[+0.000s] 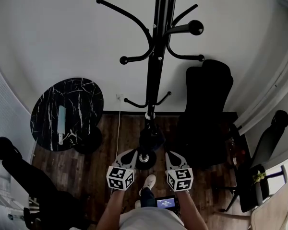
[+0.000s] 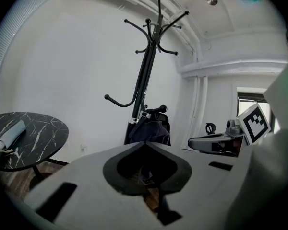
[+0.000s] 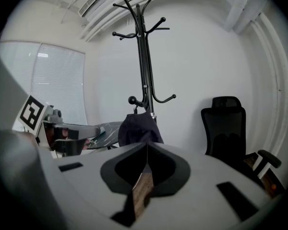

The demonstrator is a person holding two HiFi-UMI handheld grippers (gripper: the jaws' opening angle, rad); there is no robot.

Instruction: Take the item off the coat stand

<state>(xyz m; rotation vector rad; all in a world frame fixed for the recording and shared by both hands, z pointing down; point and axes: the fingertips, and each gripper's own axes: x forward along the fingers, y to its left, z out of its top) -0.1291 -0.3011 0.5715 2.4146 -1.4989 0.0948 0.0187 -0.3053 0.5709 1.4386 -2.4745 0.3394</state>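
Observation:
A black coat stand [image 1: 156,56] rises in front of me against the white wall. A dark blue cloth item [image 1: 152,139] hangs low on its pole, just above the round base. That item also shows in the left gripper view [image 2: 151,131] and in the right gripper view [image 3: 137,128], a short way beyond the jaws. My left gripper [image 1: 129,153] and right gripper [image 1: 170,155] are side by side below the item, both pointing at it. Both are shut with nothing between the jaws, left gripper [image 2: 145,143] and right gripper [image 3: 147,144] alike, and neither touches the item.
A round black marble table [image 1: 81,95] stands at the left with a pale rolled object [image 1: 62,119] on it. A black office chair [image 1: 206,104] is right of the stand, and more chairs [image 1: 269,138] are at the far right. My shoe [image 1: 148,182] is on the wooden floor.

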